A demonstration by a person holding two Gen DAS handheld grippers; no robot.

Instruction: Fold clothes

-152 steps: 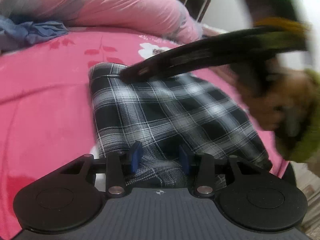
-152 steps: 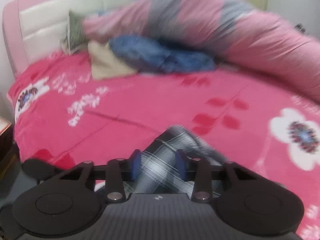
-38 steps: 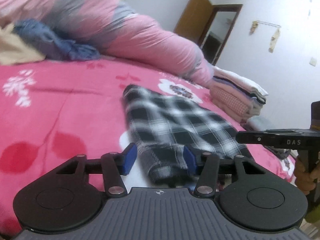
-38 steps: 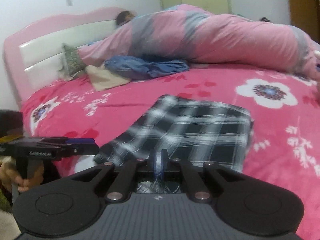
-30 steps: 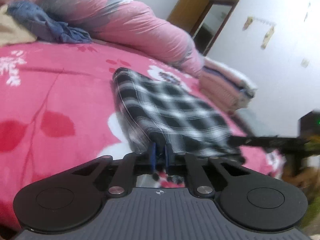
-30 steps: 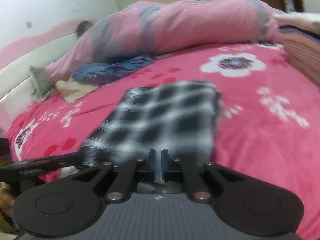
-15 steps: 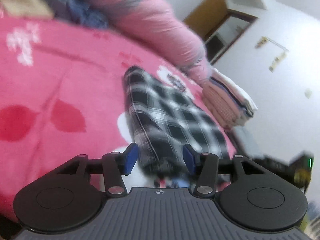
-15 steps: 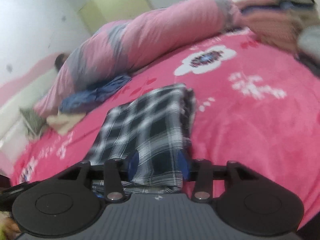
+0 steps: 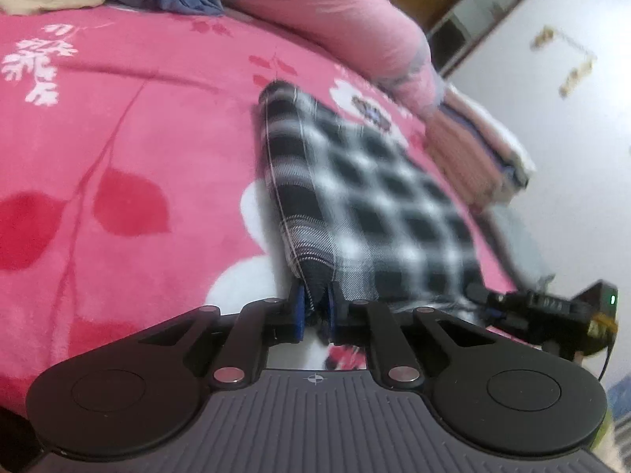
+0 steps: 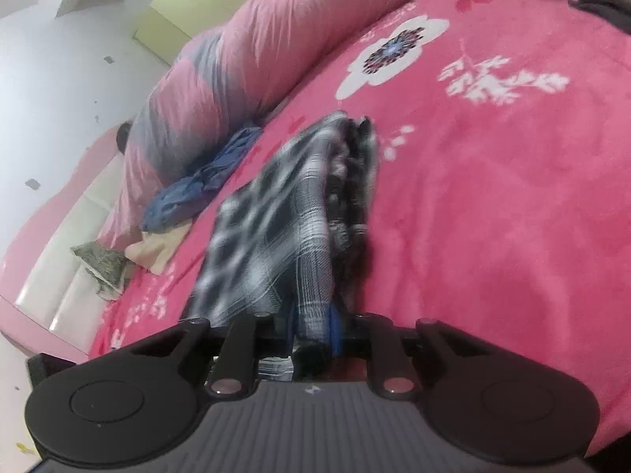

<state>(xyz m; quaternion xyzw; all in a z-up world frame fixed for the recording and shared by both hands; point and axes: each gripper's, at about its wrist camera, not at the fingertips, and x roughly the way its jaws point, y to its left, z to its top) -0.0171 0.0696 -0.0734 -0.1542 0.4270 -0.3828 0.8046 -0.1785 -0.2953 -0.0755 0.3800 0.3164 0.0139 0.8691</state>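
My left fingers (image 9: 314, 307) and right fingers (image 10: 312, 325) have just closed, each pinching a near corner of the soft, floppy plaid garment (image 9: 374, 205) lying on the bed (image 9: 118, 118).

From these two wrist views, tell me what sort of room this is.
Most likely a bedroom: a bed under a pink floral blanket, a padded headboard, a rolled pink quilt, and a stack of folded clothes beside the plaid garment.
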